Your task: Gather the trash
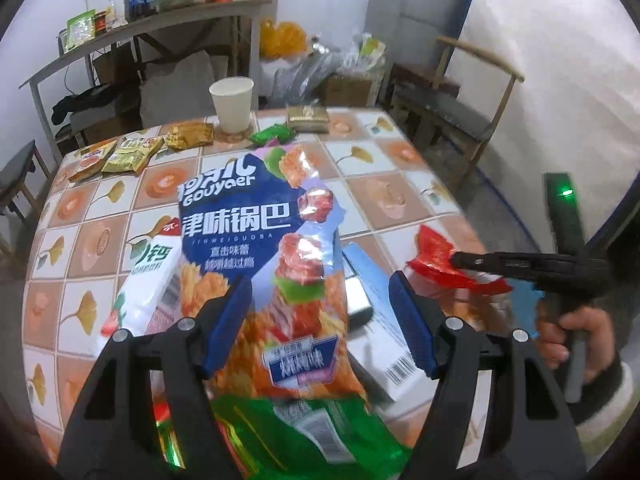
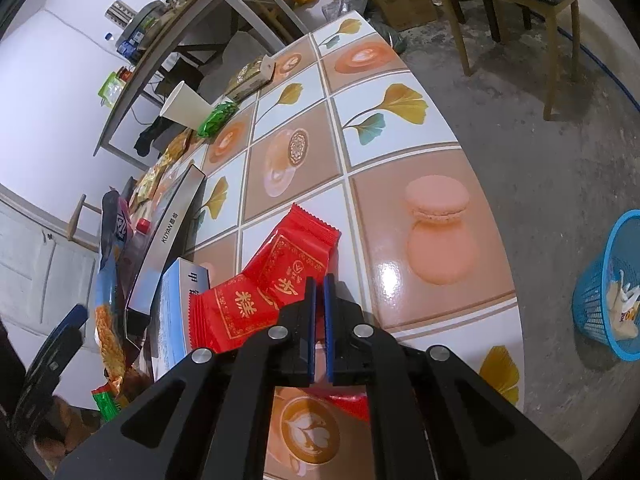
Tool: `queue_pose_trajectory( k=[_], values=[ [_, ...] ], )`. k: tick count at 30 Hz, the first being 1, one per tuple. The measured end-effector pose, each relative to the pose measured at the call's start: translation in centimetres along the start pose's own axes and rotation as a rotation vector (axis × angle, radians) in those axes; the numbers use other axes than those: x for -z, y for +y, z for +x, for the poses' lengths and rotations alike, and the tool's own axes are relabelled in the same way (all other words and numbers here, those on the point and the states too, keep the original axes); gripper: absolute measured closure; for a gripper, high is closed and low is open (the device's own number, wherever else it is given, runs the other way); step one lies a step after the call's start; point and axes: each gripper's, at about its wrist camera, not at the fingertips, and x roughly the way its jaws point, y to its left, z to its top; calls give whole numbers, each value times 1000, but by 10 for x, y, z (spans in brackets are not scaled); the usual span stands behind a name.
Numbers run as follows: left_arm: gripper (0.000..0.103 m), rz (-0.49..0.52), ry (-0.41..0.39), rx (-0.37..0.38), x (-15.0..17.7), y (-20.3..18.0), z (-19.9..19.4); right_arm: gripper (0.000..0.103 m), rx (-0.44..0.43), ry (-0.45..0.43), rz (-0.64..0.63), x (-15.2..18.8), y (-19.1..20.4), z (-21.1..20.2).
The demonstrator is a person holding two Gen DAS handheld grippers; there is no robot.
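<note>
A: What is the biggest thing here?

B: The counter [image 2: 400, 136] with the leaf and cake pictures. Trash lies all over its near end.

A: And next in size?

B: The tall blue snack bag [image 1: 256, 248]. It lies long, running away from the left gripper [image 1: 320, 320], out toward the white paper cup [image 1: 232, 104] at the far end of the counter. The two blue fingers [image 1: 412, 328] stand wide, one on each side of the bag's near end. I cannot tell if they press on it yet.

A: What lies beside the blue snack bag?

B: A white milk carton [image 1: 148, 284] on one side and a white box [image 1: 380, 320] on the other. A green wrapper [image 1: 288, 432] sits just under the left gripper.

A: And the small red thing?

B: That is the red wrapper [image 2: 280, 280], past the white box from the blue snack bag. The right gripper [image 2: 319, 320] has its fingers closed tight and pinches the wrapper's near edge. The wrapper stretches away from the fingers, across the counter.

A: Where should the trash go?

B: I think into the blue basket [image 2: 600, 280] on the floor. It stands off the counter's edge, on the right gripper's side, so the right hand is nearer to it.
</note>
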Motion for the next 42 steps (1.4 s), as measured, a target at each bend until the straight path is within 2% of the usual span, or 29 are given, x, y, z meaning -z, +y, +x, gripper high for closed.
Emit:
queue_pose_trajectory(
  k=[2, 4, 6, 9, 12, 14, 21, 24, 27, 31, 32, 34, 35, 37, 42],
  values=[
    [38, 18, 16, -43, -2, 0, 10, 99, -2, 0, 1, 0, 0, 0],
    [45, 28, 30, -71, -3, -1, 16, 99, -3, 1, 3, 0, 0, 0],
    [49, 26, 40, -64, -3, 0, 20, 99, -4, 1, 2, 1, -1, -1],
    [61, 23, 54, -47, -4, 1, 25, 99, -4, 0, 2, 1, -1, -1],
    [83, 10, 65, -27, -4, 3, 28, 99, -5, 0, 4, 1, -1, -1],
    [93, 3, 66, -14, -5, 5, 31, 99, -5, -1, 4, 2, -1, -1],
    [100, -7, -5, 1, -11, 11, 23, 99, -5, 0, 4, 1, -1, -1],
    [100, -8, -14, -15, -14, 14, 22, 99, -5, 0, 6, 1, -1, -1],
    [96, 3, -53, 14, -13, 12, 13, 99, -4, -1, 5, 2, 0, -2],
    [67, 46, -95, 107, -9, -2, -6, 99, -3, 2, 9, 3, -1, -1],
    [64, 66, -88, 140, -7, -8, -10, 99, -1, 2, 8, 3, 0, -2],
    [58, 95, -56, 191, -2, -18, -13, 99, 2, -1, 10, 3, 0, -2],
    [53, 109, -20, 227, 2, -24, -13, 99, 3, -2, 11, 4, 0, -3],
    [46, 133, 62, 245, 10, -33, -9, 99, 3, -4, 14, 6, 0, -3],
    [41, 150, 206, 171, 34, -40, 5, 99, -2, -8, 22, 8, -2, -4]
  ],
)
